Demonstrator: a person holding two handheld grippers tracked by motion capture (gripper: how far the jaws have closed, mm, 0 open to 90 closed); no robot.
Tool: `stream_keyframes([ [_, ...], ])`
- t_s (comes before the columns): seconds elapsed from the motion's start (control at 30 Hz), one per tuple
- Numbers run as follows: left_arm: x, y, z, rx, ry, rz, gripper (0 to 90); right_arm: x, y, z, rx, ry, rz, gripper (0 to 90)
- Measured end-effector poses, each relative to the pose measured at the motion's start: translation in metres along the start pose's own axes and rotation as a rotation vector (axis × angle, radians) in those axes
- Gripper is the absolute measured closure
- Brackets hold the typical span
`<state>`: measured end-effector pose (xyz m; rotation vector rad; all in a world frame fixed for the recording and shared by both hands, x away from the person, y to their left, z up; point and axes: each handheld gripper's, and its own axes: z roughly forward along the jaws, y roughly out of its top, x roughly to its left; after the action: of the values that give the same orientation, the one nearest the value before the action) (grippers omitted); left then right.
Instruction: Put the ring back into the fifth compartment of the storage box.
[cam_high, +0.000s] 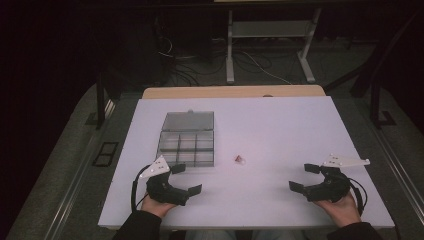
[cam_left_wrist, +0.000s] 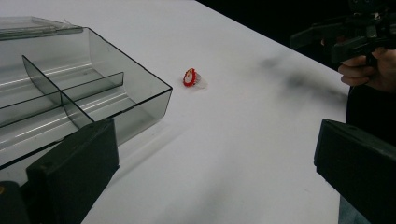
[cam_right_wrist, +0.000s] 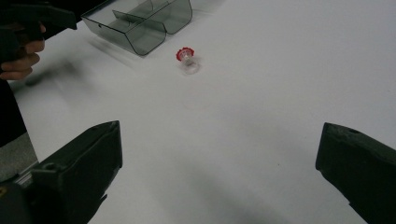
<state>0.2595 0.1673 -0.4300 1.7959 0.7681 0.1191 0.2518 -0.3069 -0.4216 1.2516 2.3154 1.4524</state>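
**A:** High view is showing a white worktop (cam_high: 280, 140) with a smoky clear divided box (cam_high: 187, 142) sitting left of the middle, lid lying open at its far side. Anyone spotting the tiny red and clear piece (cam_high: 239, 159)?

**B:** Yep, it's lying on the bare worktop just right of the box, not touching it, nearer the box's near corner.

**A:** And the tools?

**B:** Left tool (cam_high: 186, 179) is hovering at the near left, right by the box's near edge, jaws spread wide, gripping nothing. Right tool (cam_high: 302, 177) is sitting at the near right, well apart from the piece, jaws also spread wide and empty. Both are pointing roughly toward the middle.
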Motion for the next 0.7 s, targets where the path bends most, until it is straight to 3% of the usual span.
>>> stream_keyframes([
  [0.7,0.0003,-0.0004,0.0009,-0.002,-0.008,-0.007,0.0,0.0003,-0.0002,0.0011,0.026,0.004,-0.008,0.0],
])
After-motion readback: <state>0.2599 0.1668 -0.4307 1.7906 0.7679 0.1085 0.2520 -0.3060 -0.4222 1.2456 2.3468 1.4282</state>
